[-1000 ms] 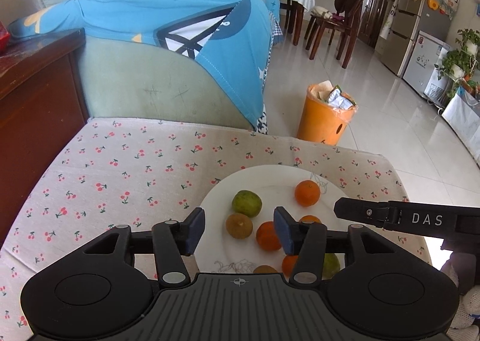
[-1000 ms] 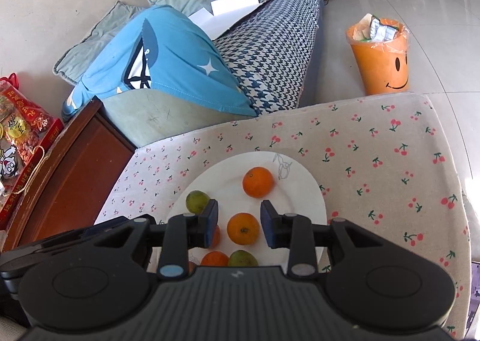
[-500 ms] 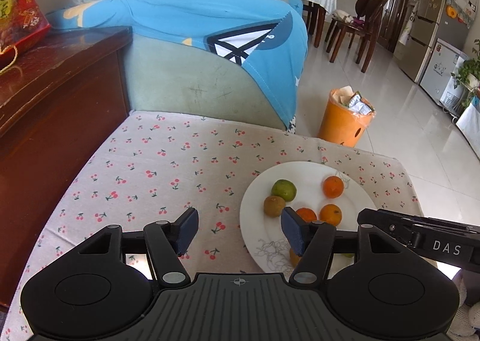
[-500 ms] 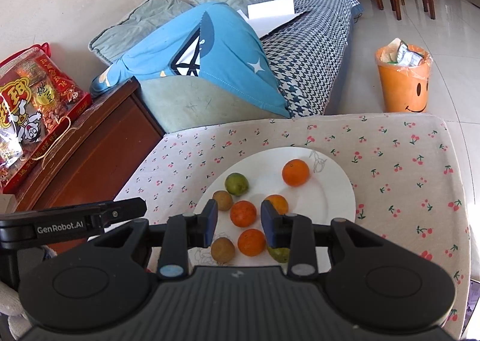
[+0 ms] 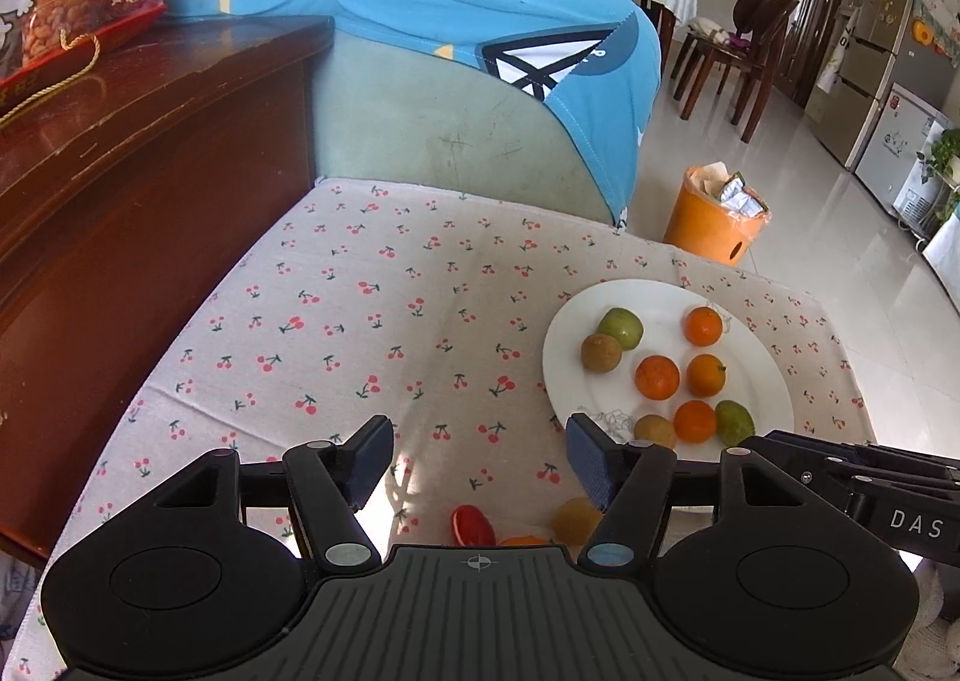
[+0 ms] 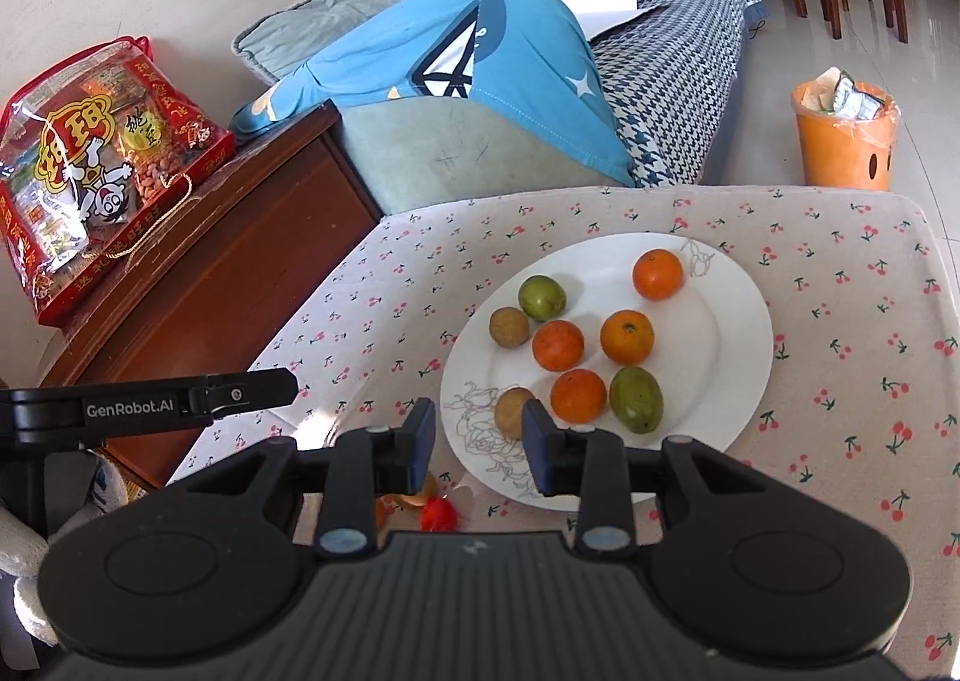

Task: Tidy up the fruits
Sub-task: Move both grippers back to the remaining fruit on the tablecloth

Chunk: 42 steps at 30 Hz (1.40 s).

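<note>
A white plate (image 5: 756, 348) (image 6: 729, 321) on the cherry-print cloth holds several fruits: oranges (image 6: 627, 337), green fruits (image 6: 542, 297) and small brown ones (image 6: 509, 327). My left gripper (image 5: 480, 462) is open and empty above the cloth, left of the plate. Under it lie a red fruit (image 5: 472, 525), a yellowish fruit (image 5: 575, 519) and an orange one, partly hidden. My right gripper (image 6: 477, 444) is open and empty over the plate's near rim, a brown fruit (image 6: 513, 411) just beyond its fingertips. Red and orange fruits (image 6: 436, 513) lie below it.
A dark wooden cabinet (image 5: 120, 189) with a red snack bag (image 6: 90, 159) stands left of the table. A sofa with a blue garment (image 5: 480, 21) lies behind. An orange bin (image 6: 843, 141) stands on the tiled floor beyond the table's far edge.
Both grippers have pulled back and up from the plate. The left one has swung left, off the plate and over the cloth. Loose fruits near the table's front edge have come into view.
</note>
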Motion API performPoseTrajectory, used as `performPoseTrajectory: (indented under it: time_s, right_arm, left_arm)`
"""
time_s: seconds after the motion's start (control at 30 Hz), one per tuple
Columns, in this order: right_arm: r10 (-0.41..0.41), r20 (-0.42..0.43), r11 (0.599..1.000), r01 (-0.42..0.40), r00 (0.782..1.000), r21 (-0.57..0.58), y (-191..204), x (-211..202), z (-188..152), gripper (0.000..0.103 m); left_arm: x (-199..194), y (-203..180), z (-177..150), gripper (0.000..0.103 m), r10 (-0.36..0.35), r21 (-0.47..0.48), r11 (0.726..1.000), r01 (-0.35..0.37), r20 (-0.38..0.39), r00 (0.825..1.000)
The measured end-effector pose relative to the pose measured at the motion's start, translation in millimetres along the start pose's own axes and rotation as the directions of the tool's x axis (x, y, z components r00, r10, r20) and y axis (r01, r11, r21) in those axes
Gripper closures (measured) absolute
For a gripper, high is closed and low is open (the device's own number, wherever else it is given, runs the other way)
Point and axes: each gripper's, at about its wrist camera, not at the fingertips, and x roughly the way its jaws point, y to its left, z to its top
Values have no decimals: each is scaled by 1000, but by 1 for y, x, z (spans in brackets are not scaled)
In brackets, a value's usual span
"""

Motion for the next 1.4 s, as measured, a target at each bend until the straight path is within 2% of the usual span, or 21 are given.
performPoseTrajectory:
  time_s: [0.2,0.63,0.77,0.97,1.23,1.4]
  right_arm:
    - [13,-46,999,-15,999,-49,10,8,-16,69]
    - [-12,-119,983,-11,993,-185,30,33,-40,69]
    - [-30,-126,973,0,992,-232,35,41,-46,70]
    - [-42,-133,963,4,990,-270,39,52,-51,70]
    - [-59,-136,952,14,989,-306,39,55,-54,85]
    - [-61,-142,953,15,988,-304,33,49,-54,86]
  left_arm:
    - [-3,5,-15,39,-4,22,1000,5,-10,1000]
    - [9,24,-36,39,43,32,999,-41,-68,997]
    - [12,26,-41,41,19,39,999,-16,-81,997]
    - [8,14,-47,41,-35,126,991,43,-70,997]
    - [12,-4,-58,43,-86,198,975,100,-78,993]
    - [17,-8,-63,45,-92,207,972,108,-82,992]
